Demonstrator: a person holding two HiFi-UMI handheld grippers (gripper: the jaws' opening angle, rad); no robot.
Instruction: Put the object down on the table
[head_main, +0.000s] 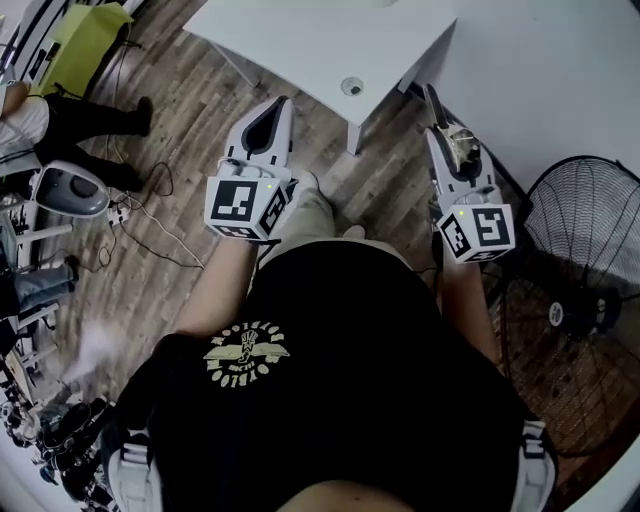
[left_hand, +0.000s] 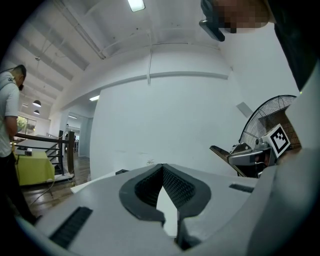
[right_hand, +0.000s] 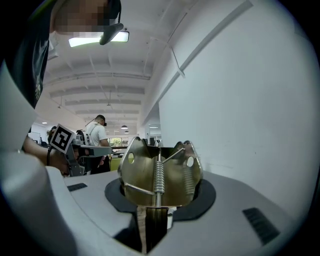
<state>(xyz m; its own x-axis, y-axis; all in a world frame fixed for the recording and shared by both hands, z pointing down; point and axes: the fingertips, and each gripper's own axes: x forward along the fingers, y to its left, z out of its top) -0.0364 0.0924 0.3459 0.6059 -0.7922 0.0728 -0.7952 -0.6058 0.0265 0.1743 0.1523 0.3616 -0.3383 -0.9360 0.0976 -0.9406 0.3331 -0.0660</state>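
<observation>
Standing just beyond both grippers, the white table (head_main: 320, 40) offers bare top far-left of the right gripper (head_main: 445, 120). The left gripper (head_main: 280, 105) is pressed together and empty. The right one pinches a metal spring clip (right_hand: 145, 180), its spring upright, not yet over the table.

We see a black floor fan (head_main: 575, 312) standing on the wooden floor (head_main: 190, 110), with a white wall (head_main: 545, 80) just beside it. Far across the floor from the fan sit a rounded white appliance (head_main: 70, 190), loose cables (head_main: 150, 225) and a yellow-green piece of furniture (head_main: 85, 40). A person in a white shirt (right_hand: 97, 134) stands well apart from the fan.
</observation>
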